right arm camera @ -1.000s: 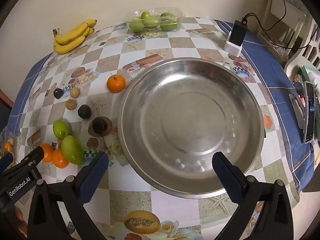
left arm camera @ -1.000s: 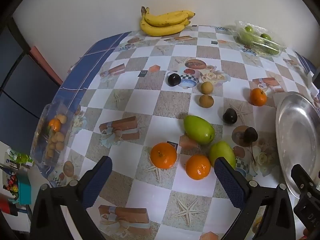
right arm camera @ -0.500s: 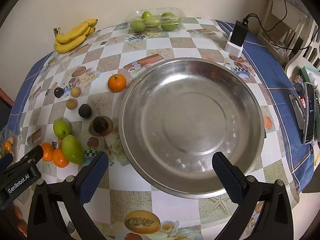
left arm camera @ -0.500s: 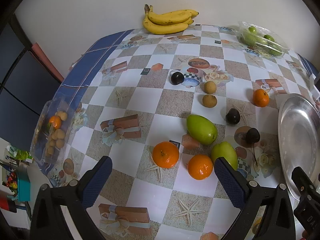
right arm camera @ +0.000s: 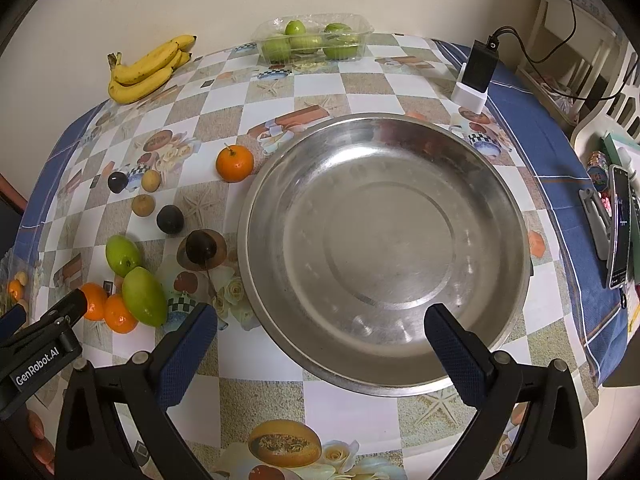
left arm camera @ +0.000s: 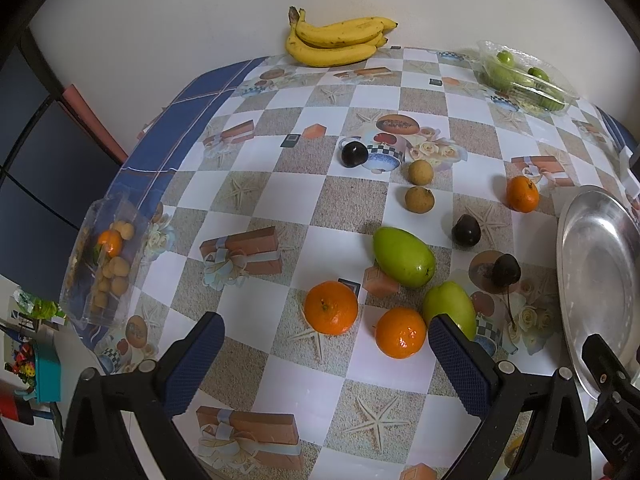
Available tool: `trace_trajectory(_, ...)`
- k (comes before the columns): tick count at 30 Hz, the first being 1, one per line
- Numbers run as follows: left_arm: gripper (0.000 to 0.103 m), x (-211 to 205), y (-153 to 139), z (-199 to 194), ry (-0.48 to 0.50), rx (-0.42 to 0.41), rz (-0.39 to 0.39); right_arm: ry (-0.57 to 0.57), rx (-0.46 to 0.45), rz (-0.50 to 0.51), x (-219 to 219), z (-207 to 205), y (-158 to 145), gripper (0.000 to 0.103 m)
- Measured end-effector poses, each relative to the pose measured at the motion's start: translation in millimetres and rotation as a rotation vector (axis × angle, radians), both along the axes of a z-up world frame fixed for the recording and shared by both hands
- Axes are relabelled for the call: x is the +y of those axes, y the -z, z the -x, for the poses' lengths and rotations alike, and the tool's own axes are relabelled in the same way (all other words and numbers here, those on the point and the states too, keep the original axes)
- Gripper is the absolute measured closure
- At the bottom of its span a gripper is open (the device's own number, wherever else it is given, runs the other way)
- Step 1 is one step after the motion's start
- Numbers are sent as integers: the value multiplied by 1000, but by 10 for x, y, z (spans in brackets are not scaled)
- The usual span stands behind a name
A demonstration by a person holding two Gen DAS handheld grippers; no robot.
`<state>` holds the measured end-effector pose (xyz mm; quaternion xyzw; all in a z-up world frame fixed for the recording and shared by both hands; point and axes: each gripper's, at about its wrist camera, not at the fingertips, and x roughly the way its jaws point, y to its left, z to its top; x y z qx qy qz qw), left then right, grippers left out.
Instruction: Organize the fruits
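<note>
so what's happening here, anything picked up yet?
Nothing picked up yet. A person holds two handheld grippers over a table of loose fruit. The left gripper is open, holding nothing, with two oranges and two green mangoes just ahead of it. The right gripper is open too, above the near edge of the steel bowl, which has no fruit in it. The bananas lie at the far edge by the wall.

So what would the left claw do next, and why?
Probably ease the left gripper forward and down over the nearest orange: its jaws are open and empty, that orange lies right ahead between them, and the metal basin holds no fruit yet.
</note>
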<state>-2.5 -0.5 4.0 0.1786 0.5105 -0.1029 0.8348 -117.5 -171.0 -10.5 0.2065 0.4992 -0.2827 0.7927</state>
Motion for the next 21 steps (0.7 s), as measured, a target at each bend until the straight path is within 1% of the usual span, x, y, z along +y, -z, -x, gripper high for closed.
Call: trace_trajectory(21, 0, -1, -1, -3, 1, 1, 0, -2, 5, 2, 12, -11, -3, 0)
